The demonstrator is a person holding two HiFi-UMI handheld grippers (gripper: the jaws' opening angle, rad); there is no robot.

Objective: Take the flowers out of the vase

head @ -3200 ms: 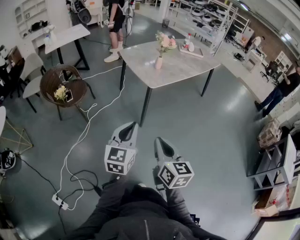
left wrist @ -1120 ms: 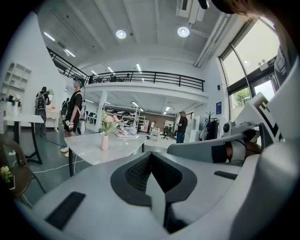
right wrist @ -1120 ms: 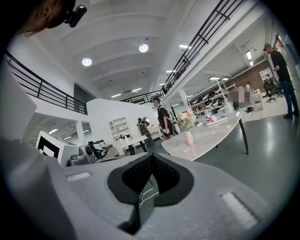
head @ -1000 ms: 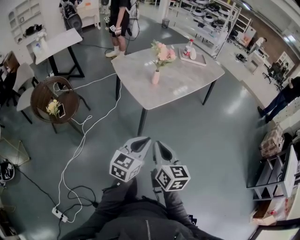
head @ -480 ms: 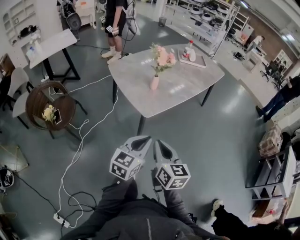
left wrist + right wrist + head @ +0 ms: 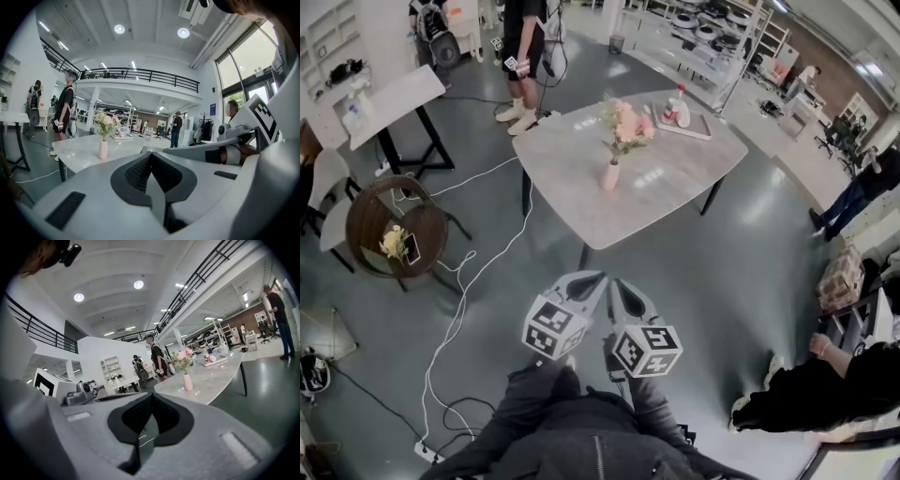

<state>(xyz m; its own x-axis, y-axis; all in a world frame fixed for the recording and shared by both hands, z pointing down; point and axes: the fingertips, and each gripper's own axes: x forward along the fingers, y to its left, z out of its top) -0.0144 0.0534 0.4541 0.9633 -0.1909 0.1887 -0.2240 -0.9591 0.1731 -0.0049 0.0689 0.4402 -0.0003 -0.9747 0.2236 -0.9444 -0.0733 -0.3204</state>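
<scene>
The left gripper (image 6: 151,154), jaws together and empty, sat well short of the vase (image 6: 102,149). Flowers (image 6: 105,123) rose from the vase, the table (image 6: 77,153) under it, a person (image 6: 63,112) to its left.

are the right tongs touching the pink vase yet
Apart: the head view shows bare floor between the right tongs and the vase, which stands on the table.

Ceiling lights (image 6: 119,29) are shining over a grey floor (image 6: 722,262); white cable (image 6: 455,309) is trailing at eight o'clock, shelving (image 6: 712,33) at one.
</scene>
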